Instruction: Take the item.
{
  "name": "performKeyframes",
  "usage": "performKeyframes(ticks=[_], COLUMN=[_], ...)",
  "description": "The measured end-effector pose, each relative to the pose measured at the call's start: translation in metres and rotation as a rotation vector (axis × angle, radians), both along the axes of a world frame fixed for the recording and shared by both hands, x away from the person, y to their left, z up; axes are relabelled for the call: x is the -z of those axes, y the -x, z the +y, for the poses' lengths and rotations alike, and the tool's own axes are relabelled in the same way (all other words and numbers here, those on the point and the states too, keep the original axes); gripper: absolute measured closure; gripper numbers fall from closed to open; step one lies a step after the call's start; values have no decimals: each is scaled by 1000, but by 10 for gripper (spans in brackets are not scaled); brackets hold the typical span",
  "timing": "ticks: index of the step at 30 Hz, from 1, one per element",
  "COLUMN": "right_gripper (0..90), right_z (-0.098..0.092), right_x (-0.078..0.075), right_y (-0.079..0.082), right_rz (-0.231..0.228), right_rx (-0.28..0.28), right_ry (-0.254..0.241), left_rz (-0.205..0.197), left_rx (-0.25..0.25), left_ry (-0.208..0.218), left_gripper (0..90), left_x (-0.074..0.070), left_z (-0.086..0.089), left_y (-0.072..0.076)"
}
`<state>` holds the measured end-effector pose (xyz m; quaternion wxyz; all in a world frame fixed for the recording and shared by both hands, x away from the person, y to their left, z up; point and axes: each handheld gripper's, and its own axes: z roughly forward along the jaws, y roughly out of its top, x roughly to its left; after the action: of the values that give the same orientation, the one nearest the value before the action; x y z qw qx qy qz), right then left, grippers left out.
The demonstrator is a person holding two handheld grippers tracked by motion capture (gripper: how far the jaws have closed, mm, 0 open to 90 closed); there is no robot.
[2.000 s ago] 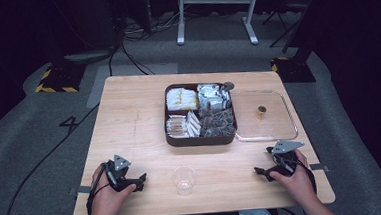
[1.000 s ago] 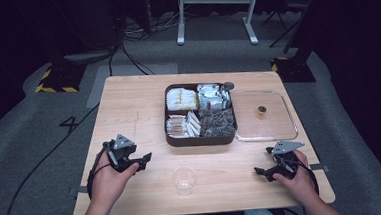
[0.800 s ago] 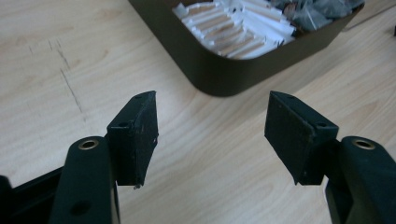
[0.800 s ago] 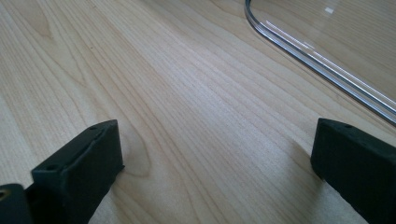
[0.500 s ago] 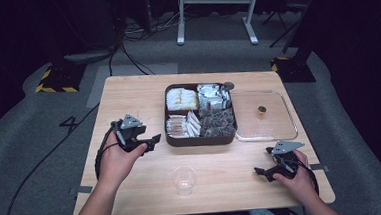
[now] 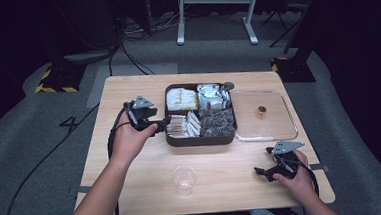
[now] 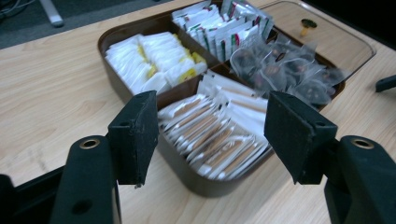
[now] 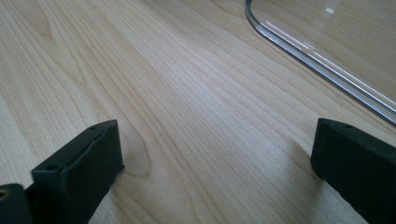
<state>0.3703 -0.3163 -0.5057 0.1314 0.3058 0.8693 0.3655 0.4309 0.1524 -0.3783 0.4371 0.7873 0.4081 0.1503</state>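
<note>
A brown tray [image 6: 200, 141] with four compartments of sachets stands mid-table. My left gripper [image 6: 162, 124] is open at the tray's left edge, pointing right. In the left gripper view, my left gripper [image 7: 210, 135] has its jaws spread wide and nothing between them. They frame the white-and-brown stick packets [image 7: 219, 135] in the tray's [image 7: 196, 184] nearest compartment. My right gripper [image 6: 262, 172] rests open on the table at the front right. Bare wood lies between the jaws of my right gripper [image 8: 219, 154] in its own view.
A clear lid [image 6: 275, 127] with a small knob [image 6: 262, 109] lies flat to the right of the tray, and its rim [image 8: 317, 65] runs just ahead of my right gripper. A clear plastic cup [image 6: 185, 179] stands upright near the front edge.
My left gripper has moved from the table's front left, forward and to the right, up to the tray's left edge. The right gripper has stayed put.
</note>
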Motion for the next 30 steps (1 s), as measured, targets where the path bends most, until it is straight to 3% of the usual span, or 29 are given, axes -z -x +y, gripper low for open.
performKeyframes(ticks=[9,13,22,30], right_gripper=[21,21,21,21], right_z=[0,0,0,0], right_x=[0,0,0,0], right_y=[0,0,0,0], right_rz=[0,0,0,0], right_rx=[-1,-1,-2,-3], right_ry=[0,0,0,0], left_rz=[23,32,48,91], left_rx=[25,21,18,19], left_ry=[-3,33,-61,-106], left_gripper=[387,387,390,445], left_x=[7,11,22,33], left_z=[-20,-28,-48,-58], left_y=[-30,-42,-70,-97])
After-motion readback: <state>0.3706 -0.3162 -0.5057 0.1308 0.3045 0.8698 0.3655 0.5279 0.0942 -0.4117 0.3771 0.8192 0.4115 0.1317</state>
